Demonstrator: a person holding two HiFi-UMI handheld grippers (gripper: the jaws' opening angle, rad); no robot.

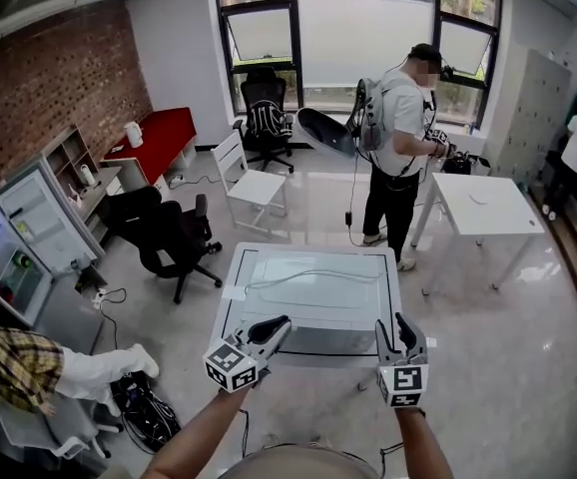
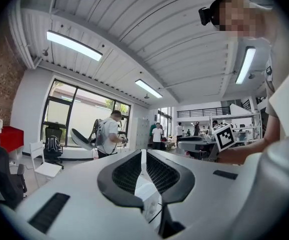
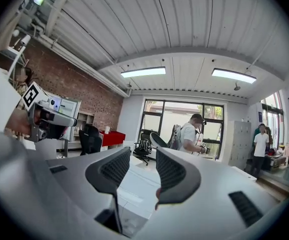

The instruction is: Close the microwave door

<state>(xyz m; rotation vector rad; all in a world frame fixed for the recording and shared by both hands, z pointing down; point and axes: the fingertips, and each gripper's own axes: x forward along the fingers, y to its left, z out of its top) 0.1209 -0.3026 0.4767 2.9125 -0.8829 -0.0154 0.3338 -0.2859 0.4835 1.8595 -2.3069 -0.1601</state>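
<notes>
I cannot make out a microwave in any view. Both grippers are held up, pointing level over a white table [image 1: 269, 267] with a dark border just ahead of me. My left gripper [image 1: 272, 329] [image 2: 143, 156] is shut, its dark ribbed pads meeting at the tips with nothing between them. My right gripper [image 1: 398, 329] [image 3: 143, 154] is open, its two pads well apart and empty; only the white tabletop [image 3: 134, 184] shows through the gap. Each gripper's marker cube appears in the other's view.
A black office chair [image 1: 164, 233] stands left of the table and a white chair [image 1: 254, 183] behind it. A person with a backpack [image 1: 398, 158] stands by another white table [image 1: 488, 208]. A glass-door cabinet [image 1: 29, 228] is at left, with cables [image 1: 144, 407] on the floor.
</notes>
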